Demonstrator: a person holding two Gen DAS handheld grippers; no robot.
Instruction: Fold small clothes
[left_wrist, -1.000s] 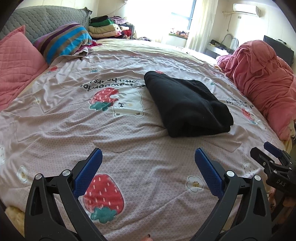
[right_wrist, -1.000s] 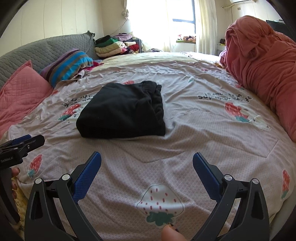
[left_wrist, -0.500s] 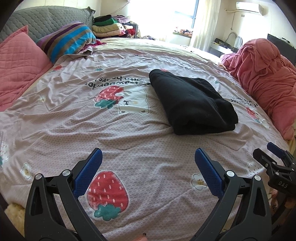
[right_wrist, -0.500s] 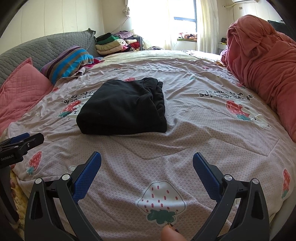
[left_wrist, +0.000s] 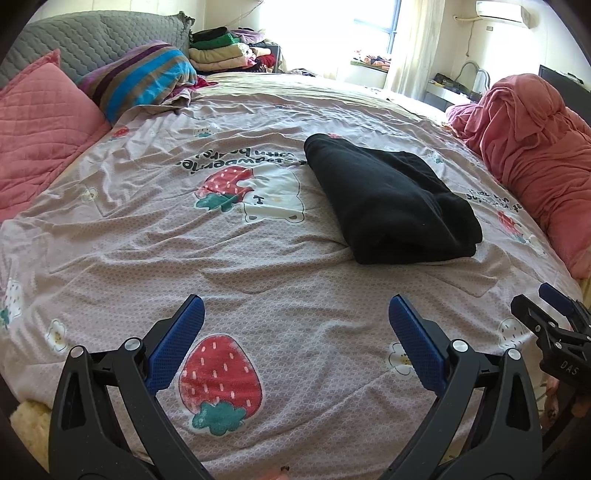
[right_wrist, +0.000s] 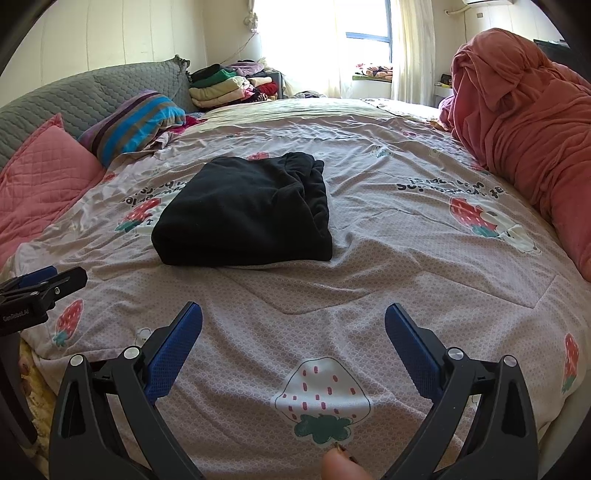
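Right wrist view, black garment (right_wrist: 243, 214) folded into a thick rectangle on strawberry-print bedspread (right_wrist: 388, 258), both grippers spread wide, empty.

Black folded garment (left_wrist: 391, 199) on a pink strawberry-print bedsheet (left_wrist: 258, 266); blue-padded black claws.

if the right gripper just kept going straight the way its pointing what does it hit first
Probably the bedspread. The right gripper is open, holds nothing and is angled down towards bare cover. The folded black garment lies further on and left of centre, so it would likely miss it, though depth is hard to judge through the fisheye.
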